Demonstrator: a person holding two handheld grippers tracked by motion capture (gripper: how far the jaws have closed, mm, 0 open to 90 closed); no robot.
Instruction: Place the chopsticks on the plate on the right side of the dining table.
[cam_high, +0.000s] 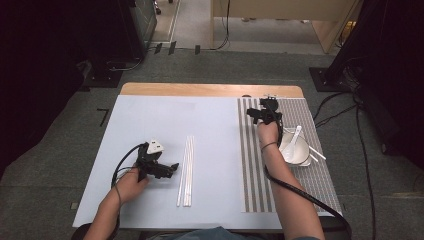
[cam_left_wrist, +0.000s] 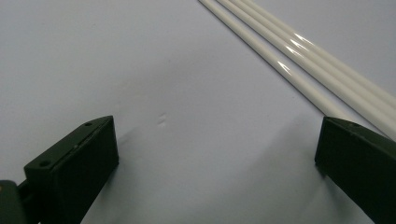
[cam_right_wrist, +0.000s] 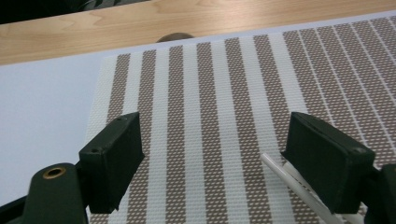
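Note:
Several white chopsticks lie side by side on the pale blue table cover, running front to back. My left gripper is open just left of them; in the left gripper view the chopsticks cross the upper right, passing under the right jaw. My right gripper is open over the striped placemat near its far edge. A white bowl with a white spoon sits on the placemat beside the right wrist. In the right gripper view a white stick end lies by the right jaw.
A bare wooden strip runs along the table's far edge. More white sticks lie by the bowl. Cables trail from both grippers. Grey carpet and dark stands surround the table.

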